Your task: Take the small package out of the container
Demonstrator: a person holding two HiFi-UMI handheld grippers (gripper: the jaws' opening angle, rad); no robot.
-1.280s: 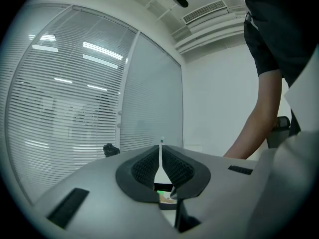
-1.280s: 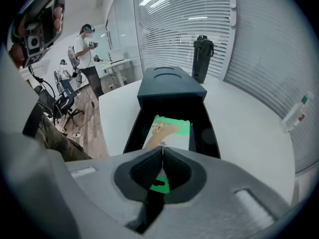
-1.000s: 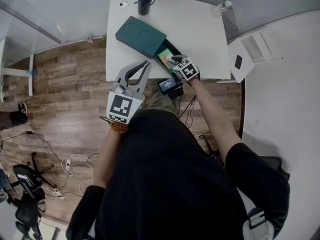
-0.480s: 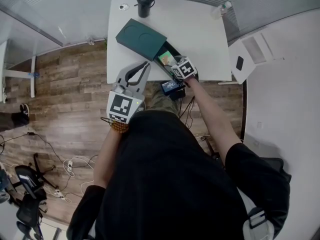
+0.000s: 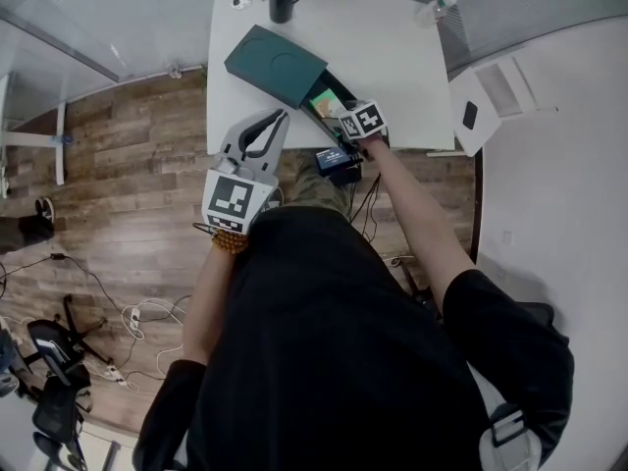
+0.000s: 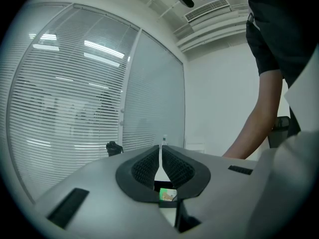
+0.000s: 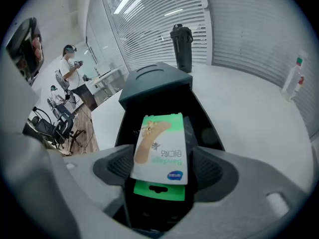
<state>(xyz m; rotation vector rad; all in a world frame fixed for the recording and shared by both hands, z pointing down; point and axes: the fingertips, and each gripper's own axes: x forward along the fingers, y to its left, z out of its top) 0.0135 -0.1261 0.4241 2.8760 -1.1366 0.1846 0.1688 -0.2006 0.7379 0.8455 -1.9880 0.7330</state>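
A: The right gripper (image 7: 162, 164)?
B: Its jaws have just been opening wide, flanking the small package (image 7: 160, 142) without pressing it; the package lies between them inside the container (image 7: 149, 91).
A: And the left gripper (image 6: 160, 159)?
B: Jaws together.

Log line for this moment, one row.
right gripper: jaws just opened around white-green bandage package | package: in dark green box | left gripper: shut, empty

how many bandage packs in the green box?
2. One bandage pack lies on top, printed side up; a second, green pack sits under it, only its hanger end showing. More may be hidden beneath.
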